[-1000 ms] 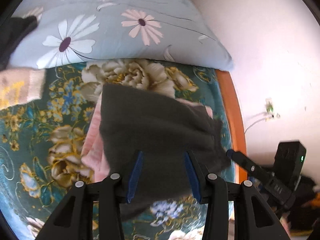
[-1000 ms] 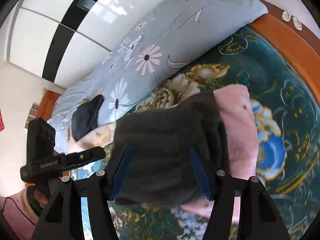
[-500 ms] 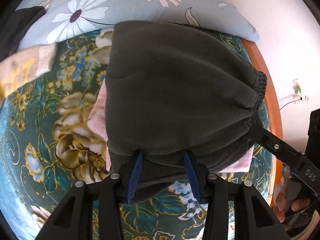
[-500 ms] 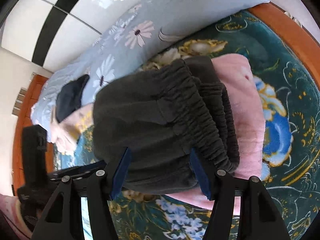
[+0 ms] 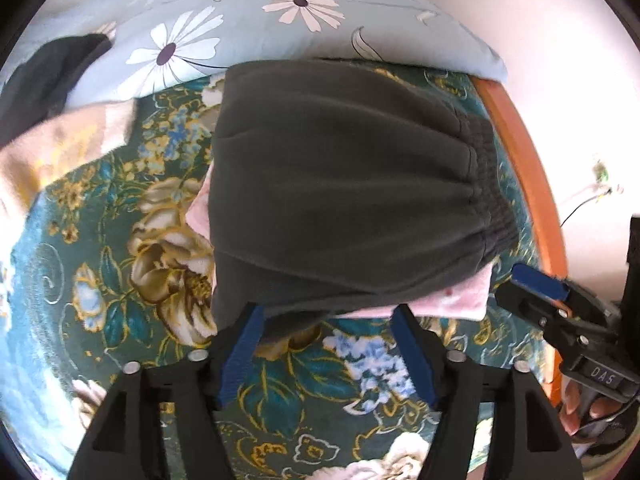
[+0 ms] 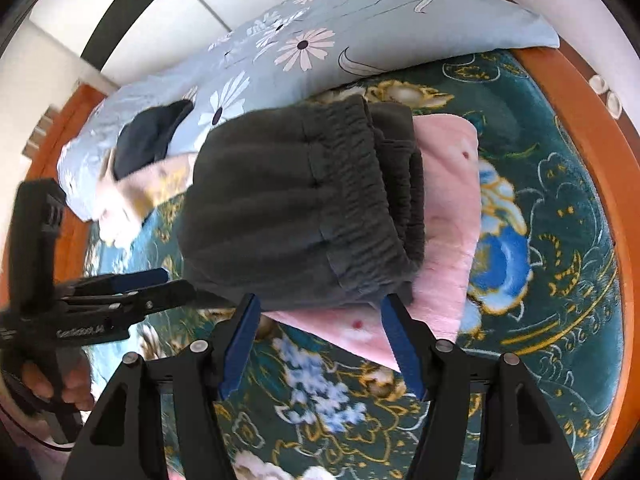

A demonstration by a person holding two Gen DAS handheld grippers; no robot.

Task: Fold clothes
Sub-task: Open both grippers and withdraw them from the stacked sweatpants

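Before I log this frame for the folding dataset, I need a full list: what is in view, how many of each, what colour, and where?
dark grey pants: one, folded, elastic waistband showing, lying on the pink garment
pink garment: one, folded, under the pants on the bedspread
bedspread: one, teal with gold and blue flowers, covering the bed
pillow: one, pale blue with daisies, at the far end
dark cloth: one, navy or black, on the pillow
beige garment: one, blurred, beside the pillow
bed frame: orange wood, along the edge
left gripper: black, blue-padded fingers open, just short of the pants
right gripper: same, open, at the pink garment's edge
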